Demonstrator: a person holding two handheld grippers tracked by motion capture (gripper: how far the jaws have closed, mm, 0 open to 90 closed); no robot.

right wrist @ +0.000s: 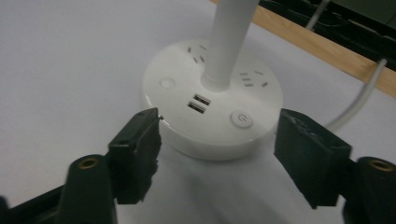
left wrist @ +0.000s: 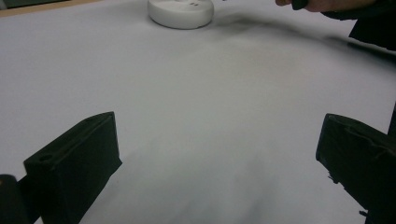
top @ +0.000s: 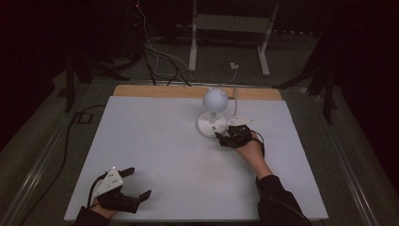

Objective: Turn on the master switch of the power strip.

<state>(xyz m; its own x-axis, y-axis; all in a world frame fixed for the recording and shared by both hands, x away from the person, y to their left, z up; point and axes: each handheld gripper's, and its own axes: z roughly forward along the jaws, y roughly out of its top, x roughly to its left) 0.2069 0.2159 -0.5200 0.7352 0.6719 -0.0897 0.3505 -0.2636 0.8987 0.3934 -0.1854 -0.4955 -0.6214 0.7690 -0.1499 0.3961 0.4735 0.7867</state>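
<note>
The left gripper (top: pixel 133 183) rests nearest on the matte white worktop (top: pixel 155 155), jaws wide apart. Farther off, the right gripper (right wrist: pixel 217 140) has its blocky black jaws apart just beside the lamp's round glossy base (right wrist: pixel 212 100), not touching it.

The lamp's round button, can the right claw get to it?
Probably yes. The right claw sits right at the lamp base, jaws apart, nothing between it and the power button. One jaw tip would have to press it.
</note>
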